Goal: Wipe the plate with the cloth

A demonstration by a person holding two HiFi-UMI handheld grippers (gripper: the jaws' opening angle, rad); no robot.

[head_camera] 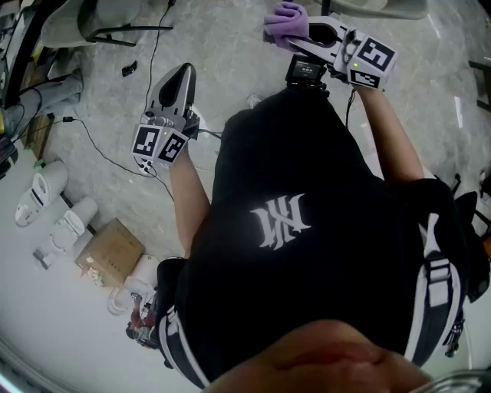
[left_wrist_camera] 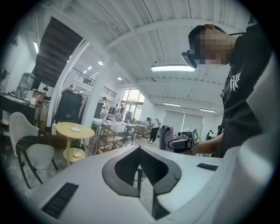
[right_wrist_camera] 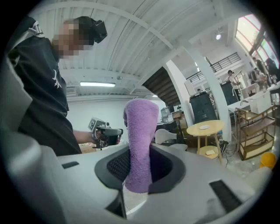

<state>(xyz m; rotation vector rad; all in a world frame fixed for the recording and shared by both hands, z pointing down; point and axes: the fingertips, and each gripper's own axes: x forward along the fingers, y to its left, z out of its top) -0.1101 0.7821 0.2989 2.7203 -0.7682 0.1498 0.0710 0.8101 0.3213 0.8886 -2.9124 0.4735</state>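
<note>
The right gripper [right_wrist_camera: 136, 177] is clamped on the purple cloth [right_wrist_camera: 141, 131], and the left gripper [left_wrist_camera: 140, 173] is closed on nothing. Nothing to wipe is near, only a small white dish [left_wrist_camera: 76, 129], perhaps the plate, on the far yellow table [left_wrist_camera: 63, 131]. The loosely upright cloth could slip free on the way, and the cardboard box [head_camera: 111, 252] looks shut.

The cloth [head_camera: 284, 17] sits in the right gripper [head_camera: 307, 32], well apart from the left gripper [head_camera: 182, 73] at left.
</note>
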